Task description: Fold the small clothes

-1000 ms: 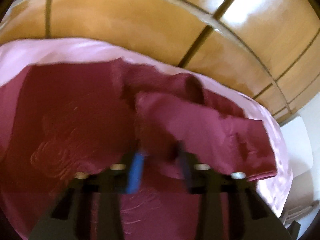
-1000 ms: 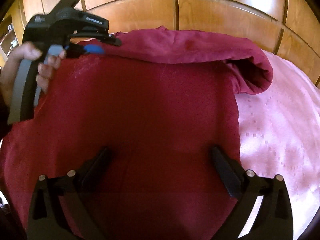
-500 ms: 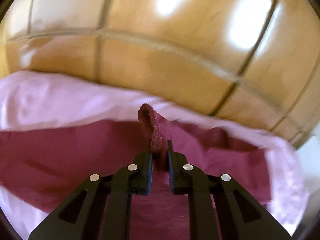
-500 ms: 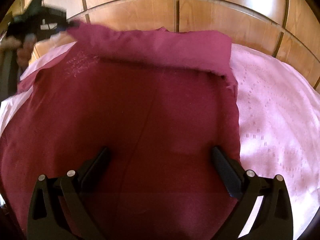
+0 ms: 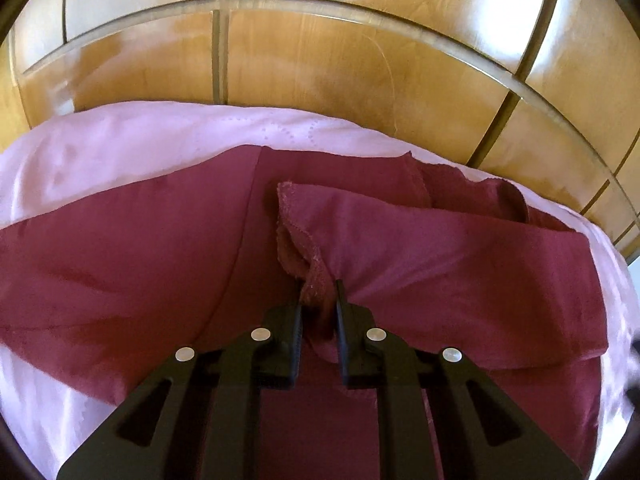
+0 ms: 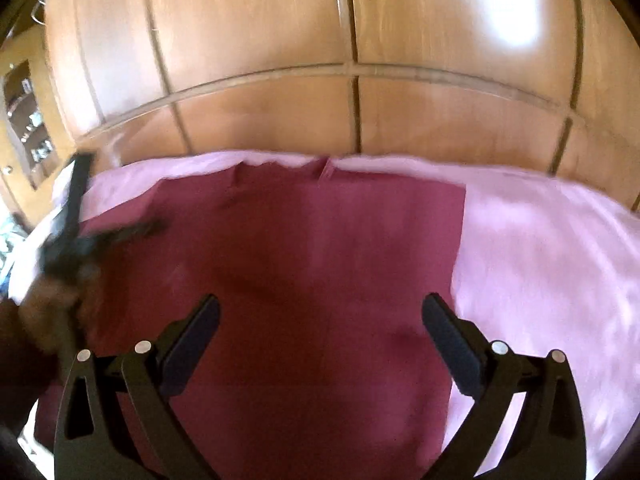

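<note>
A maroon garment [image 5: 120, 264] lies spread on a pink bedspread [image 5: 120, 144]. My left gripper [image 5: 318, 292] is shut on the hemmed end of its sleeve [image 5: 460, 264], which lies folded across the garment's body. In the right wrist view the garment [image 6: 320, 280] lies flat, blurred by motion. My right gripper [image 6: 320, 320] is open and empty above the garment's middle. The left gripper [image 6: 80, 236] and the hand holding it show blurred at the left of that view.
A wooden wardrobe wall [image 5: 320, 60] stands right behind the bed. The bedspread [image 6: 560, 260] extends to the right of the garment. A shelf with small items [image 6: 28, 120] is at the far left.
My left gripper closed on the sleeve end, lifted it and carried it over the garment's body, then lowered it. The right gripper stayed open and tilted upward; the rolled sleeve at the top is now laid flat.
</note>
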Motion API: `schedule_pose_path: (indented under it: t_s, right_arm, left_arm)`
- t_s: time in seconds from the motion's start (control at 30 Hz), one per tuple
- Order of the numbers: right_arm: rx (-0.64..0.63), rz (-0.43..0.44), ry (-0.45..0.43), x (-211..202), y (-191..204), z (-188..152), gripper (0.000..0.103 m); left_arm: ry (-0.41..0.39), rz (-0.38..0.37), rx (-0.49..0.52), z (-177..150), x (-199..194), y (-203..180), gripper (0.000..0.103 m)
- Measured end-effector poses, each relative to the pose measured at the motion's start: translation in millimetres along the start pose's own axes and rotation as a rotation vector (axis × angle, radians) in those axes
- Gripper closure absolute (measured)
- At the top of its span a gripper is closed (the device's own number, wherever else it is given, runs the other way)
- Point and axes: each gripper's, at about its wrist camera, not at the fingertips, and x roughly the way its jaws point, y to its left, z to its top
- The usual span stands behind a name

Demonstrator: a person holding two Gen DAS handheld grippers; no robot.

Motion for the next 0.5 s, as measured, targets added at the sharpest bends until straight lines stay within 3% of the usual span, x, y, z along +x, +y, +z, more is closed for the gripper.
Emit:
schedule_pose_path:
  t_s: [0.1,0.13,0.17,0.2,0.33,0.5]
  right_arm:
    - [0.058,-0.14,0.12,59.9,-20.6,8.1,0.002]
    - [0.067,-0.168,0.163,77.5,-28.1,2.8,0.002]
    - [0.072,-0.149,0.135,87.1,-34.3,-6.5,0.002]
    - [0.069,-0.145,0.101,84.2,-34.7,-10.3,0.002]
    - [0.063,-0.153,0.088,81.4,-34.4,-12.7,0.002]
    - [0.054,-0.163,0.085,82.8,-32.0,-12.6,0.002]
  left_arm:
    - [0.007,0.027,-0.003,-1.6,-0.4,3.5,0.084]
    - [0.006,0.044,-0.01,-1.1,-1.4,7.1,0.075]
    - [-0.001,0.052,-0.017,-0.9,-3.6,10.6,0.064]
    - [-0.01,0.055,-0.025,-1.0,-6.5,14.5,0.061]
    - [-0.036,0.089,-0.116,-6.0,-25.0,49.3,0.061]
    - [-0.043,0.025,-0.345,-31.7,-63.4,117.2,0.061]
